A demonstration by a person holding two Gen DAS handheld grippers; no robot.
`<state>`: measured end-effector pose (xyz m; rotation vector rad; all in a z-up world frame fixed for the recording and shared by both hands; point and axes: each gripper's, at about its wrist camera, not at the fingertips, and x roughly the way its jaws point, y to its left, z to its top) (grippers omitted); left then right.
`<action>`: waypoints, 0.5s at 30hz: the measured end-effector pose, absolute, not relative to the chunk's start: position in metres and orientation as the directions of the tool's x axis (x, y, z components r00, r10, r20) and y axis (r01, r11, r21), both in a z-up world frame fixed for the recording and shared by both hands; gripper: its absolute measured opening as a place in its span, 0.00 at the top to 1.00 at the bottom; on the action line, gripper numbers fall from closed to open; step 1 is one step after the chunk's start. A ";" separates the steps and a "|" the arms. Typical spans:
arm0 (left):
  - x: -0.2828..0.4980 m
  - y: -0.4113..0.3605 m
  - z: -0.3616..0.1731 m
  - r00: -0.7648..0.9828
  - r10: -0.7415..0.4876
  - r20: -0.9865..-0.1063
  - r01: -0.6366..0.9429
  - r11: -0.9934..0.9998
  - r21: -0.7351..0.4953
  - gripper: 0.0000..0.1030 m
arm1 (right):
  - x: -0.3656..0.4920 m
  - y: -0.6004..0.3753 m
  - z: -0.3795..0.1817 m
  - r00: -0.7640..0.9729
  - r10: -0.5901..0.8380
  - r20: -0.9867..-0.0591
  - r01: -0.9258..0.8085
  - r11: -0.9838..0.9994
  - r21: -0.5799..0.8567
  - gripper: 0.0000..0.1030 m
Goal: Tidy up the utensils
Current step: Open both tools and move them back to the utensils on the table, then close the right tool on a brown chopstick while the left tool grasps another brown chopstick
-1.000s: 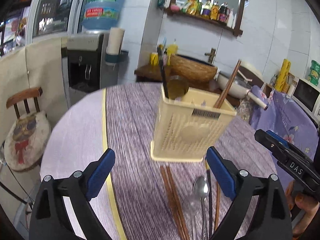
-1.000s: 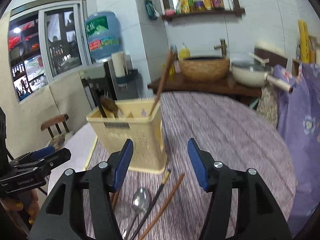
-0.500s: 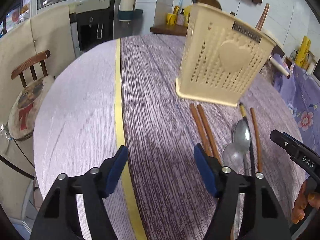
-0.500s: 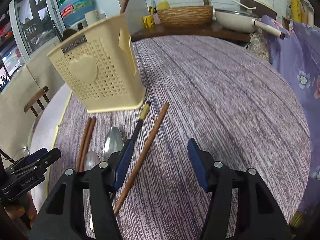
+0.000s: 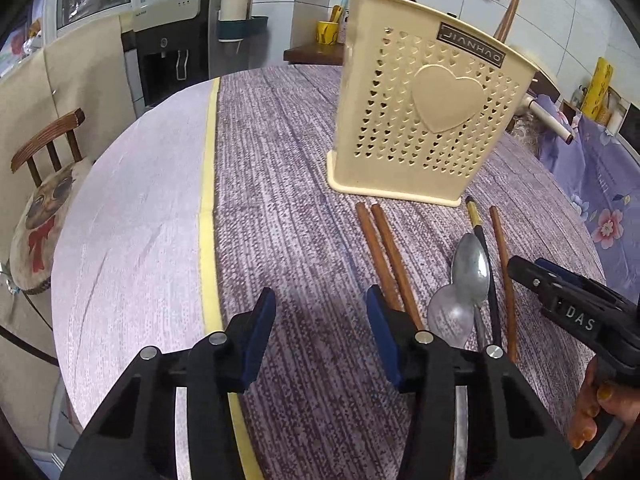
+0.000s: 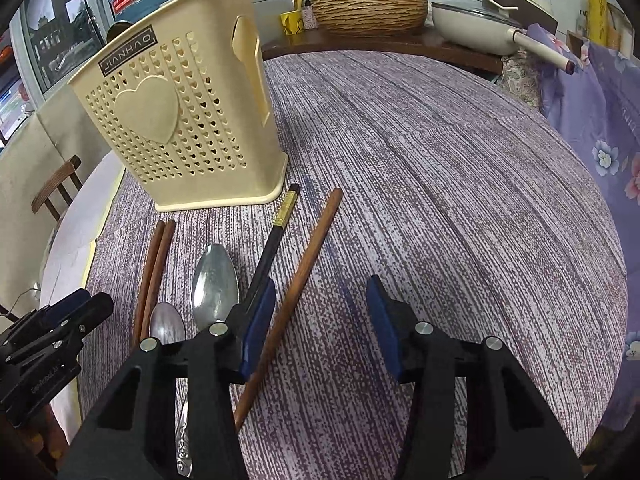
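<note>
A cream utensil holder [image 5: 424, 104] [image 6: 180, 120] with heart holes stands on the round table and holds a few utensils. In front of it lie two brown chopsticks [image 5: 384, 256] [image 6: 154, 264], two metal spoons [image 5: 470, 268] [image 6: 214, 280], a black chopstick [image 5: 486, 256] [image 6: 272, 248] and a single brown chopstick [image 5: 504, 268] [image 6: 308, 256]. My left gripper [image 5: 320, 332] is open and empty, low over the table, left of the chopstick pair. My right gripper [image 6: 320, 320] is open and empty, just right of the single brown chopstick; it also shows in the left wrist view [image 5: 560, 296].
The table [image 6: 440, 184] has a purple striped cloth with a yellow stripe [image 5: 208, 200]. A wooden chair [image 5: 40, 184] stands at the left. A water dispenser [image 5: 176, 48] and a counter with a basket [image 6: 368, 12] and pan [image 6: 480, 24] stand behind. A floral cloth [image 6: 592, 128] hangs at the right.
Both grippers have dropped low toward the table and now look down at the utensils lying in front of the holder. Both stay open.
</note>
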<state>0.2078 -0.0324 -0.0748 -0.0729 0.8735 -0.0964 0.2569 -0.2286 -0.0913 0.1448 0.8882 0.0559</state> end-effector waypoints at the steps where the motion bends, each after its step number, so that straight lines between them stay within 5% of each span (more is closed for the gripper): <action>1: 0.210 -0.036 -0.074 0.638 -0.117 -0.761 0.062 0.993 -0.100 0.56 | 0.259 -0.227 -0.092 0.629 0.103 -0.771 0.011 0.990 0.141 0.55; 15: 0.237 -0.056 -0.084 0.619 -0.095 -0.779 0.088 0.995 -0.051 0.59 | 0.266 -0.228 -0.099 0.627 0.085 -0.775 0.016 0.992 0.122 0.56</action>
